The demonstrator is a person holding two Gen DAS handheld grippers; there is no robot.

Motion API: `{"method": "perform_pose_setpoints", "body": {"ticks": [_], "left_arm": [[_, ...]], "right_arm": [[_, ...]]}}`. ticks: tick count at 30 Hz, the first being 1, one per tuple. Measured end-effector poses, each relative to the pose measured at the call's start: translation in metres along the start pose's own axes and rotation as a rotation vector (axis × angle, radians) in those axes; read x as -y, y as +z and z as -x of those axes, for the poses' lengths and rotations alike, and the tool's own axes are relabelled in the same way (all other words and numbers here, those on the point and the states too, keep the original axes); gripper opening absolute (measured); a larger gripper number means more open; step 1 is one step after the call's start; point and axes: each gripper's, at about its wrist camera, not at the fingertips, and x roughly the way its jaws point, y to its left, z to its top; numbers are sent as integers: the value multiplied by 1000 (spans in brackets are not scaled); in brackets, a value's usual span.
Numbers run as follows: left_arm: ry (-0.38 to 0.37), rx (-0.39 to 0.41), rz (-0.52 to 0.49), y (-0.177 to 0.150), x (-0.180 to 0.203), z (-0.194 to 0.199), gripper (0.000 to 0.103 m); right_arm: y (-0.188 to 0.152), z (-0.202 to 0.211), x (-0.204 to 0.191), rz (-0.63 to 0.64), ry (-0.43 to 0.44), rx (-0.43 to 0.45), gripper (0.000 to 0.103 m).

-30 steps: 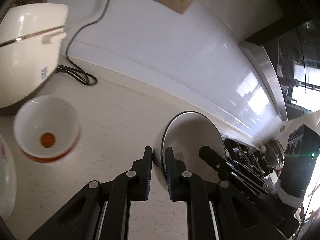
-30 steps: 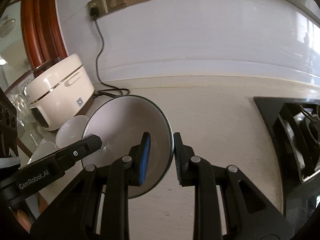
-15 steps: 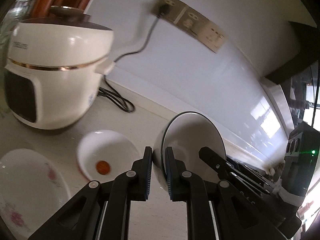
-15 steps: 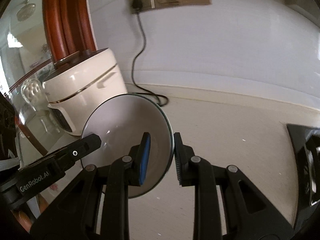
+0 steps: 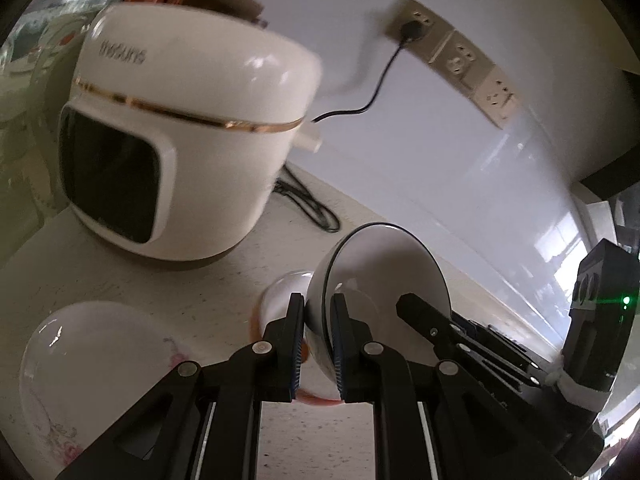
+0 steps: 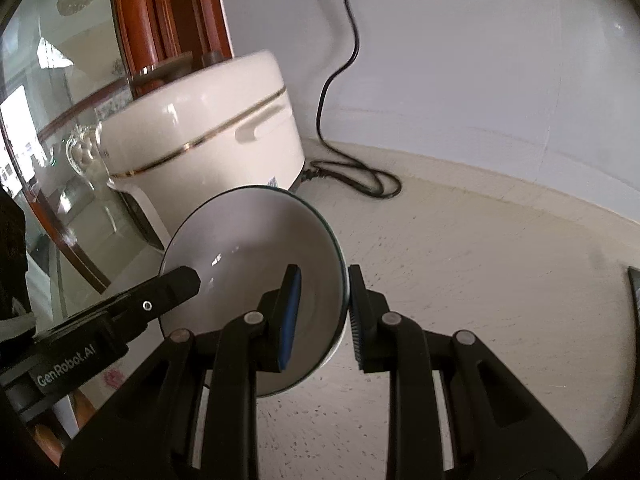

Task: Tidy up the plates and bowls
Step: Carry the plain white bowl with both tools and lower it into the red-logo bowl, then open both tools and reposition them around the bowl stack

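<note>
A pale speckled countertop (image 6: 480, 280) is backed by a glossy white wall (image 6: 480, 60), on which window light is reflected. A beige socket strip (image 5: 464, 56) is mounted on that wall, and a black cord (image 6: 340, 92) is plugged into it (slack is coiled on the counter). A white rice cooker (image 5: 180, 140) is set beside a reddish wooden frame (image 6: 168, 20) with glass panels.

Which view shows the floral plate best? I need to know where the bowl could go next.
The left wrist view: the floral plate lies in full on the counter, in front of the rice cooker. The right wrist view shows only a pink-patterned sliver, hidden behind the left gripper and the held bowl.
</note>
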Motion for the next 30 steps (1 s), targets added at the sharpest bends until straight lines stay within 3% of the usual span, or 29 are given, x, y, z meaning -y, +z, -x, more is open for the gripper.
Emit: {"method": "perform_pose_setpoints", "body": {"ticks": [10, 18, 22, 28, 30], "left_arm": [[51, -24, 15, -3, -11, -14, 14], [71, -31, 13, -5, -9, -17, 14], [86, -31, 5, -5, -6, -18, 21], [109, -11, -18, -6, -3, -17, 23], [126, 9, -22, -6, -2, -15, 33]], "right_arm": [[-10, -34, -9, 12, 25, -54, 27], [-11, -36, -11, 22, 18, -49, 29], [-12, -38, -12, 26, 8, -44, 31], [-11, -31, -11, 27, -6, -2, 46], [-11, -30, -10, 23, -11, 3, 50]]}}
